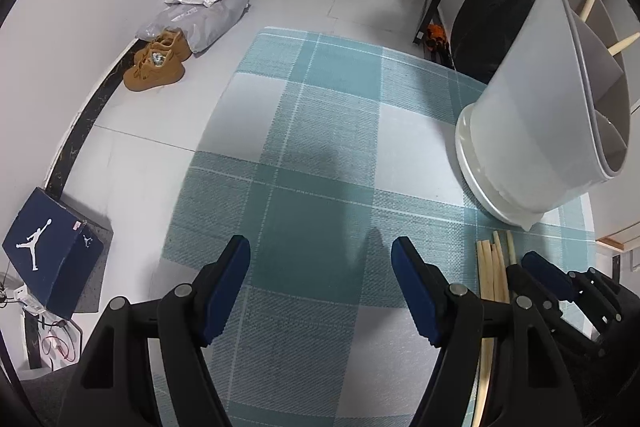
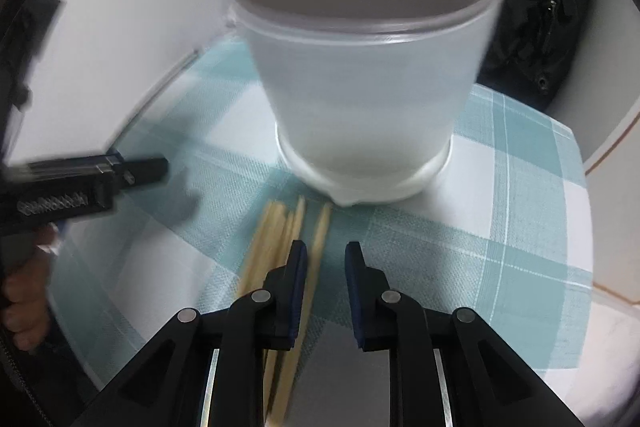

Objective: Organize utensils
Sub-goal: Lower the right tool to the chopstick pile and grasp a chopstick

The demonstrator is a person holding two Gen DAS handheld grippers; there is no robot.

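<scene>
Left gripper spread over the cloth; right gripper narrowed, one chopstick between its jaws, by the holder.

Ahead of your left gripper the cloth lies bare. On your right, the holder blocks the way, chopsticks just before its base.

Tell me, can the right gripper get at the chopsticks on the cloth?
Probably yes. The right gripper sits right over the chopsticks, one stick between its narrow jaws, nothing blocking. The holder stands just beyond, clear of them.
</scene>
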